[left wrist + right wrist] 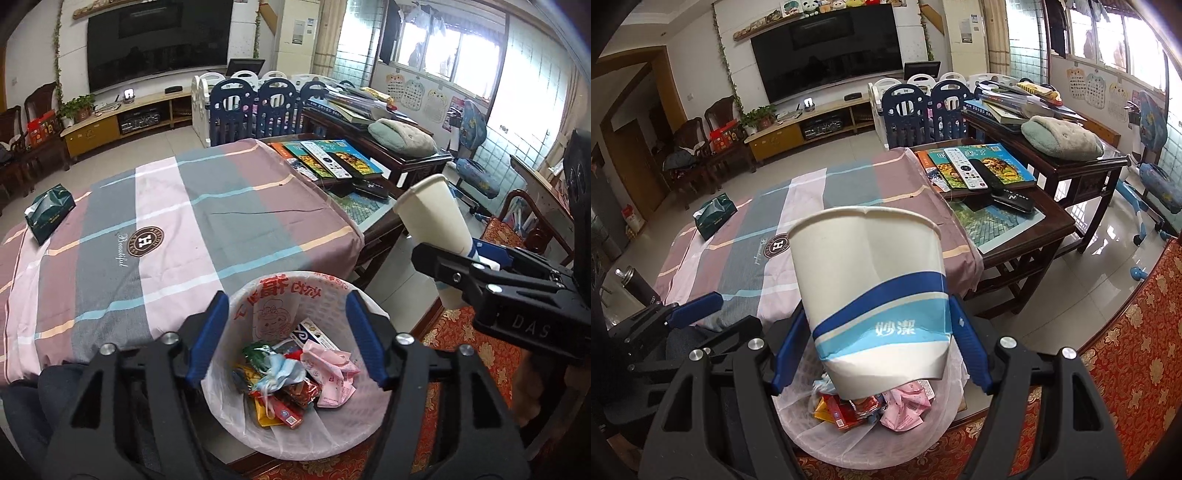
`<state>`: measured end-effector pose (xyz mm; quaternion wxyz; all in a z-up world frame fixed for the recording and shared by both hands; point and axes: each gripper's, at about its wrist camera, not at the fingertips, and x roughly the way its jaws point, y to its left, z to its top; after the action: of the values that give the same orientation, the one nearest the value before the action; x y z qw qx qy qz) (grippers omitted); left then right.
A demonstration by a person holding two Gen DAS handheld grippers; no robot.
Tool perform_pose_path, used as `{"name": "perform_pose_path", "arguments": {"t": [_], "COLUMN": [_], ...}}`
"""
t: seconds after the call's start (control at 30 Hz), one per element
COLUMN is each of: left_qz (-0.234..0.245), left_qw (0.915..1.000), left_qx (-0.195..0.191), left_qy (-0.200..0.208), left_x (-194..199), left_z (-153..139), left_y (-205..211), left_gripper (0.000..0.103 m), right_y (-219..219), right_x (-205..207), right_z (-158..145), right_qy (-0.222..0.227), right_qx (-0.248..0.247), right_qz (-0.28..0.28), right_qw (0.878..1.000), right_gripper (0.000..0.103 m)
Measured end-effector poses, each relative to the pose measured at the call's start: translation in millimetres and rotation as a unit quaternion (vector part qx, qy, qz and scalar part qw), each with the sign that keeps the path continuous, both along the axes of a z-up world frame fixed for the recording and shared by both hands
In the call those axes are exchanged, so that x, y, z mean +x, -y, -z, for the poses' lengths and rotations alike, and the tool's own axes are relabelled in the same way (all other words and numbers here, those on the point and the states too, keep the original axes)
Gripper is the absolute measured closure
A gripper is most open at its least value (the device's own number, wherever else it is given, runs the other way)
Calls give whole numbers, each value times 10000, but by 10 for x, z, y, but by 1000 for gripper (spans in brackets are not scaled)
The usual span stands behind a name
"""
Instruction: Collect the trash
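A white paper cup [871,291] with blue bands is held in my right gripper [882,354], which is shut on its lower part. The cup hangs just above a white bin [934,435] lined with a plastic bag and holding wrappers [901,410]. In the left wrist view the same cup [432,218] and right gripper [476,273] are at the right, beside the bin [325,295]. My left gripper [288,339] is open and empty, its blue fingers spread over the bin's wrappers [291,380].
A table with a striped cloth [177,229] carries a green tissue pack [48,214]. Books and remotes [328,158] lie on the dark table to the right. A red patterned rug [1126,350] lies under the bin. Chairs stand at the far right.
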<state>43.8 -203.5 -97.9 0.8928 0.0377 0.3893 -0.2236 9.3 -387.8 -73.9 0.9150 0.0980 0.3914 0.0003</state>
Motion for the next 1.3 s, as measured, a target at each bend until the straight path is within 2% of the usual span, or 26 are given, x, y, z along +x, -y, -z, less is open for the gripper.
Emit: {"name": "perform_pose_path", "arguments": {"t": [0.37, 0.6, 0.73, 0.8, 0.97, 1.07, 1.17, 1.3], "left_qz": [-746, -945, -990, -1020, -1182, -1326, -1520, -1817], "left_qw": [9967, 9949, 9944, 9941, 9922, 9894, 9841, 9751], "left_qx": [-2, -29, -8, 7, 143, 167, 221, 262], "left_qy": [320, 354, 367, 378, 369, 568, 888, 1242], "left_x": [15, 32, 33, 23, -45, -209, -410, -611], "left_z": [-183, -240, -241, -242, -332, -540, -825, -1135], "left_y": [-260, -362, -394, -424, -518, -659, -810, -1014], "left_gripper": [12, 11, 10, 10, 10, 4, 4, 3], "right_y": [-156, -172, -127, -133, -246, -395, -533, -645], "right_x": [77, 149, 137, 109, 10, -114, -196, -312], "right_z": [180, 359, 332, 260, -16, -307, -559, -819], "right_qy": [-378, -792, -851, -768, -460, -93, 99, 309], "right_qx": [-16, 247, 462, 440, 15, -179, -371, -148], "right_qz": [-198, -198, -72, -40, 50, -93, -127, -197], "right_qw": [9991, 9964, 9953, 9961, 9989, 9998, 9992, 9992], "right_gripper": [30, 26, 22, 18, 13, 4, 3, 3]}}
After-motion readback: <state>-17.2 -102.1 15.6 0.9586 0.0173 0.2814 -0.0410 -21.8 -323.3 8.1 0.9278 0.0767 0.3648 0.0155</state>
